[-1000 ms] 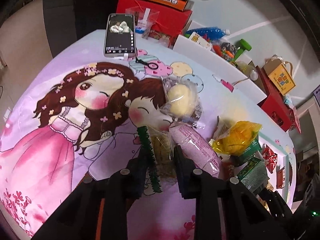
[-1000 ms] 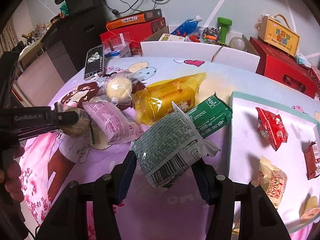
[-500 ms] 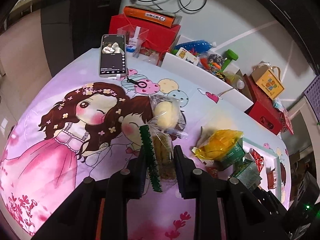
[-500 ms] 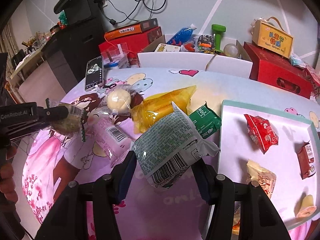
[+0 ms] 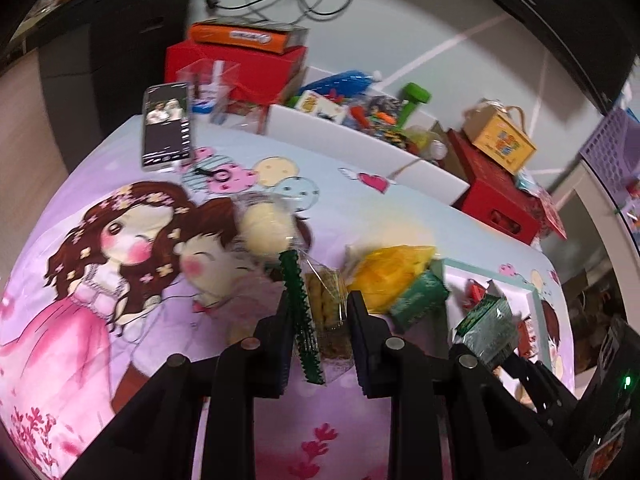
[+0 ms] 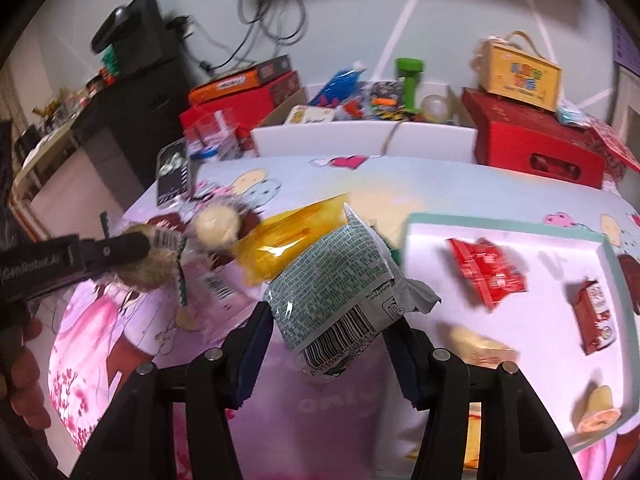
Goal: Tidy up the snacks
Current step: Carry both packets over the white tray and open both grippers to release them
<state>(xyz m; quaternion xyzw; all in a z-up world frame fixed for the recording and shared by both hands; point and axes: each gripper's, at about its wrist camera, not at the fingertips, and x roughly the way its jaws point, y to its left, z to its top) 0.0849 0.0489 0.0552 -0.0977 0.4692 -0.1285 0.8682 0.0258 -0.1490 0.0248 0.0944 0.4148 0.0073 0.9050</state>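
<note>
My left gripper (image 5: 320,312) is shut on a clear cookie packet (image 5: 322,308) with a green zigzag edge, lifted above the cartoon tablecloth. In the right wrist view the same packet (image 6: 150,268) hangs from the left gripper's fingers (image 6: 120,248) at the left. My right gripper (image 6: 328,320) is shut on a grey-green snack bag (image 6: 340,288) with a barcode, held above the cloth. On the cloth lie a yellow packet (image 6: 288,236), a round bun in clear wrap (image 6: 218,224) and a pink packet (image 6: 216,300). A white tray (image 6: 532,320) at the right holds red packets (image 6: 486,272) and other snacks.
A phone (image 5: 166,132) lies at the cloth's far left edge. Behind the table stand red boxes (image 6: 536,140), a white bin (image 6: 360,142) of clutter, an orange box (image 5: 244,34) and a yellow carton (image 6: 520,74). A person's hand (image 6: 20,380) grips the left tool.
Both grippers have risen and drawn back from the table with their packets. The cookie packet has come up off the cloth, away from the pink packet, and the view has swung right.
</note>
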